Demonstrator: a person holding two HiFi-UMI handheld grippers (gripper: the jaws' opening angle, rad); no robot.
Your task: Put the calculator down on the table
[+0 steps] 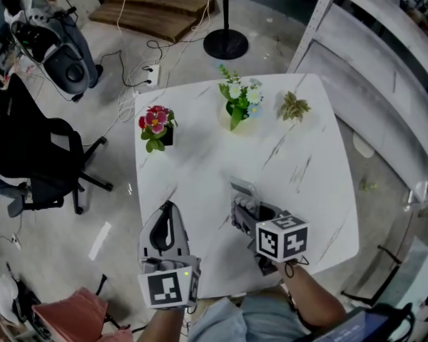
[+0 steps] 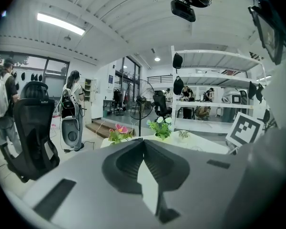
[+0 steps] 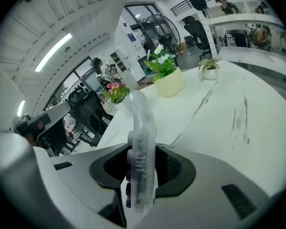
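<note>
The calculator point(image 3: 142, 142) is a slim, translucent grey one. It stands on edge between the jaws of my right gripper point(image 3: 142, 152), which is shut on it. In the head view the calculator point(image 1: 244, 194) sticks out ahead of the right gripper point(image 1: 247, 216), over the near middle of the white marble table point(image 1: 200, 148) and tilted down towards it. I cannot tell whether it touches the tabletop. My left gripper point(image 1: 169, 211) hovers at the table's near left edge. Its jaws meet at the tips with nothing between them, as the left gripper view point(image 2: 143, 141) also shows.
A pink-flowered pot point(image 1: 156, 127) stands at the table's far left. A white-flowered plant in a yellow pot point(image 1: 240, 104) and a small green plant point(image 1: 293, 107) stand at the back. A black office chair point(image 1: 36, 155) is left of the table and a white shelf rack point(image 1: 371, 70) right of it.
</note>
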